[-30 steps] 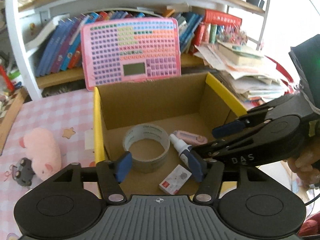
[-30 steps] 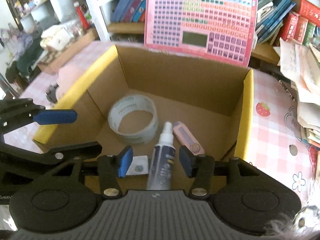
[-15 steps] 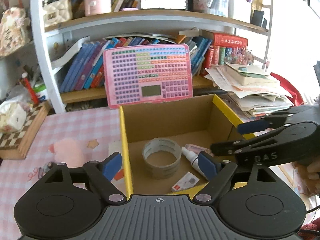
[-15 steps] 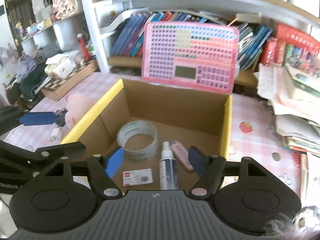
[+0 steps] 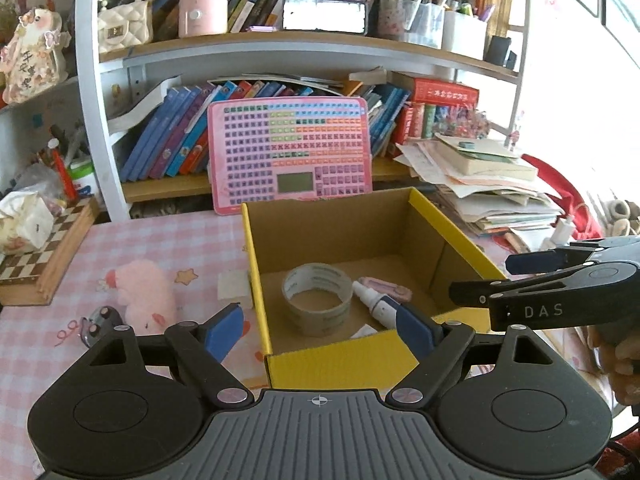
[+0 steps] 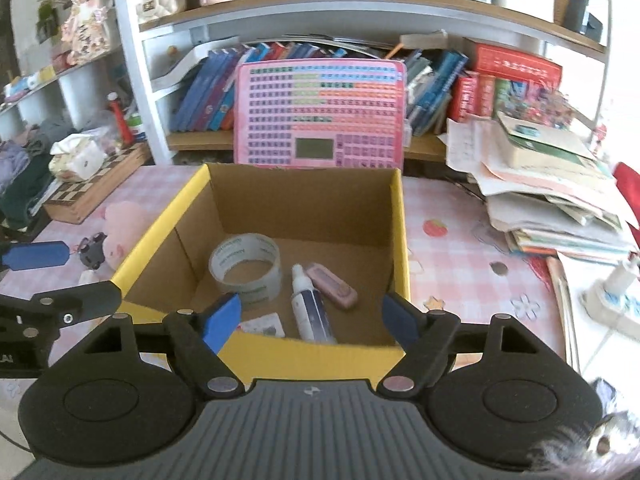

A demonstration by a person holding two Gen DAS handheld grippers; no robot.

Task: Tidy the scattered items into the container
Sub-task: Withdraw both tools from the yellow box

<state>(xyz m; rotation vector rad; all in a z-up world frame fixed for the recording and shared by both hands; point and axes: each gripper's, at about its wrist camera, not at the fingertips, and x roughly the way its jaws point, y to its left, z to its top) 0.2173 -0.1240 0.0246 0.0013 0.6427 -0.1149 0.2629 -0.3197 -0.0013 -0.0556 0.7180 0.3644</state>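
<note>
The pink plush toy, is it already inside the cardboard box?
No, the pink plush toy lies on the checked tablecloth, left of the cardboard box.

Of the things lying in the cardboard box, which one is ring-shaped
The clear roll of packing tape, at the box's left. The white spray bottle, pink rectangular case and small white card are all solid, without a hole.

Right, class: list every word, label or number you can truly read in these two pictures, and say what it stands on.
"DAS": white letters on the side of the right gripper, seen from the left wrist.
Print on the tape roll: too blurred.
Keys on the pink keyboard toy: too small.
Book spines, small card in the cardboard box: unreadable.
</note>
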